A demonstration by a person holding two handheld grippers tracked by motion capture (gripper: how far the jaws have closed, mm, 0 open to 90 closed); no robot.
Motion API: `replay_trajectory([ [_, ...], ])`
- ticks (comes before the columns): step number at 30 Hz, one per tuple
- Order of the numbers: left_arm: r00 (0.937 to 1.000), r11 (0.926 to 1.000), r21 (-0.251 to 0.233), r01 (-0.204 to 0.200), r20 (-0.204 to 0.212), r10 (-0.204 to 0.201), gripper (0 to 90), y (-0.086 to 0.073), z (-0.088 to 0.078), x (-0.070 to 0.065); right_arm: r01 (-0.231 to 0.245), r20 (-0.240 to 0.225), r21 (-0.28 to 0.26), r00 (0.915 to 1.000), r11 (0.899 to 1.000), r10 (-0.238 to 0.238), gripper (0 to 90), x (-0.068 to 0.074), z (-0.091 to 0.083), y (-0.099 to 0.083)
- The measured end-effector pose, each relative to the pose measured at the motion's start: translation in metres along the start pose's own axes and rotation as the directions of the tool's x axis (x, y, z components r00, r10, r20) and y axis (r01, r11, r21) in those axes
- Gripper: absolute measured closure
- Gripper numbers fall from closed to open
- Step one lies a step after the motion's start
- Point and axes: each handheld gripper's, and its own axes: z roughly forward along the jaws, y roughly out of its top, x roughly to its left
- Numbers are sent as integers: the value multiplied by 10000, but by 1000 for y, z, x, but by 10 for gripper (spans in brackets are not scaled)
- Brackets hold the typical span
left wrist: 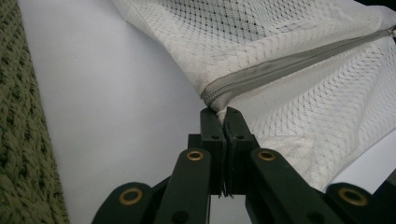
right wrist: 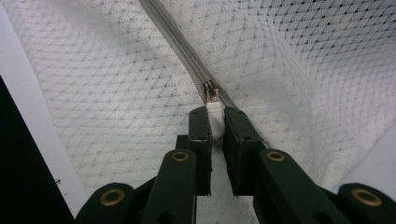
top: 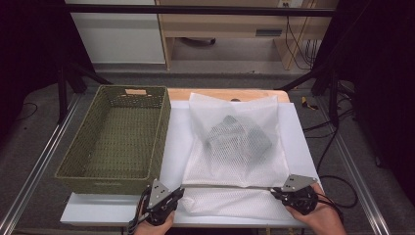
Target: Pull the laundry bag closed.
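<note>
A white mesh laundry bag (top: 235, 147) lies on the white table top with a folded grey garment (top: 238, 134) showing through it. A grey zipper (top: 227, 186) runs straight across its near part. My left gripper (top: 180, 191) is shut on the zipper's left end, pinching the bag's corner (left wrist: 215, 100) between its pads. My right gripper (top: 275, 192) is shut on the white zipper pull tab (right wrist: 215, 116) at the right end, just below the metal slider (right wrist: 210, 91). The zipper (left wrist: 299, 60) looks stretched taut between the two grippers.
A green woven basket (top: 117, 139) stands to the left of the bag, its wall (left wrist: 18, 140) close beside my left gripper. The white table top (top: 298, 142) ends near the bag's right side. Cables (top: 337, 181) trail on the floor at the right.
</note>
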Motion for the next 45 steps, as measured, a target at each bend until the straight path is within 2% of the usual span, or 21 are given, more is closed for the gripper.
replay_trajectory([
  [18,10000,10000,13,45,-60,-45,887,-1,0,0,-295,201,22,9994,9996,294,819,-8,-10,-12],
  [33,9999,10000,14,70,-86,-69,888,-1,0,-1,-688,410,-14,9968,9976,688,819,-14,-20,-25],
  [37,9999,10000,-4,82,-57,-82,888,-1,0,-1,-855,474,-160,9952,9962,861,819,-17,-24,-29],
  [42,10000,10000,23,24,-74,-24,888,-1,1,-3,-1024,400,-226,9938,9945,1033,819,-18,-27,-31],
  [45,10000,10000,46,30,-74,-30,888,-2,1,-3,-973,422,-160,9943,9951,979,819,-18,-27,-31],
])
